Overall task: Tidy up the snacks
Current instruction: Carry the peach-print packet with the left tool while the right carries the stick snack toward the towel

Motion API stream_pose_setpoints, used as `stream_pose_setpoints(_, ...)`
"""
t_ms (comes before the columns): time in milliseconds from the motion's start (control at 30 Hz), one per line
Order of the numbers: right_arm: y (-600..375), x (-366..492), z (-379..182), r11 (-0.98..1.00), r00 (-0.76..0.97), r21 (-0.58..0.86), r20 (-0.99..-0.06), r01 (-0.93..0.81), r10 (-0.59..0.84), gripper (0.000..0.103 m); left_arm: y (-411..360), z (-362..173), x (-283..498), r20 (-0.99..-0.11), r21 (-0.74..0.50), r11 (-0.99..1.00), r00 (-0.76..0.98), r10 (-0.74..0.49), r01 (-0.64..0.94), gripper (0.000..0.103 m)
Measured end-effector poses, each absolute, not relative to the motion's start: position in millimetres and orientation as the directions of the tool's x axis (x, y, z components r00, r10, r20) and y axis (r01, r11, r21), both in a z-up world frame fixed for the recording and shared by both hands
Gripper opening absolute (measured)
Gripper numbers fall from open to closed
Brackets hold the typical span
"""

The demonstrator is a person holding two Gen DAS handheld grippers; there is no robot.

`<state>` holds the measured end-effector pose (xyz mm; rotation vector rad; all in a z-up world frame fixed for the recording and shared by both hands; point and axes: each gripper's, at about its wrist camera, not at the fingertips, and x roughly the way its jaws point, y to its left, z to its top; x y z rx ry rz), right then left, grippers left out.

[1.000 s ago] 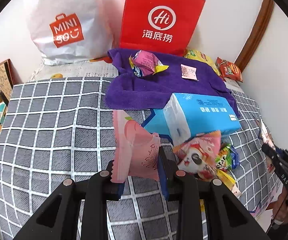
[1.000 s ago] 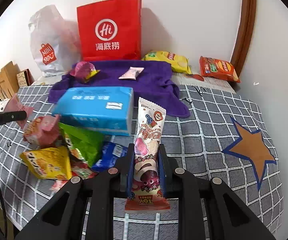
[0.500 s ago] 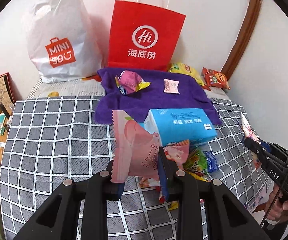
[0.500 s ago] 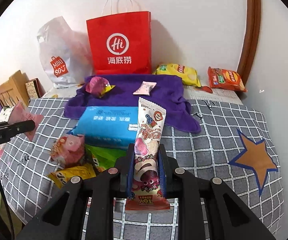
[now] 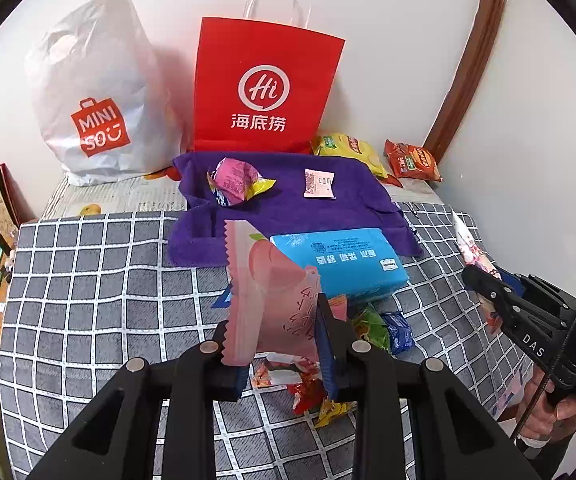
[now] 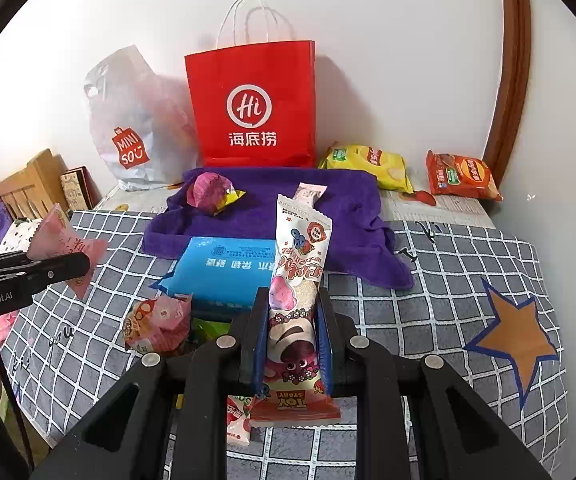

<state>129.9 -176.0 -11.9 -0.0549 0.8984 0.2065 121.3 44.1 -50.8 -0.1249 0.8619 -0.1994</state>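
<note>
My left gripper (image 5: 278,344) is shut on a pink peach snack packet (image 5: 272,292), held above the checked cloth. My right gripper (image 6: 291,336) is shut on a long white and pink Toy Story snack packet (image 6: 297,280), which stands upright between the pads. A heap of loose snack packets (image 5: 371,328) lies below, in front of a blue tissue pack (image 5: 343,260). On the purple towel (image 5: 288,208) rest a pink and yellow packet (image 5: 236,180) and a small pink sachet (image 5: 319,184). The right gripper (image 5: 483,276) shows at the right edge of the left wrist view; the left gripper (image 6: 84,260) shows at the left of the right wrist view.
A red paper bag (image 6: 254,108) and a white plastic bag (image 6: 136,120) stand against the back wall. A yellow chip bag (image 6: 367,164) and an orange snack bag (image 6: 463,176) lie at the back right. Wooden furniture (image 6: 28,192) stands at the left; a brown door frame (image 6: 507,80) at the right.
Both grippers have risen and drawn back with their packets still held. The bags, towel and tissue pack now look smaller and farther, and more of the snack heap shows below.
</note>
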Motion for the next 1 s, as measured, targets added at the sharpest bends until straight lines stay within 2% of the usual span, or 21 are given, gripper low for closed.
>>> stream_pose_setpoints(1000, -154.0, 173.5, -9.2, 0.97, 0.608, 0.013, -0.777, -0.243, 0.163, 0.021, 44.2, -37.9, 156.5, -0.734, -0.175, 0.975, 0.643, -0.22, 0.134, 0.027)
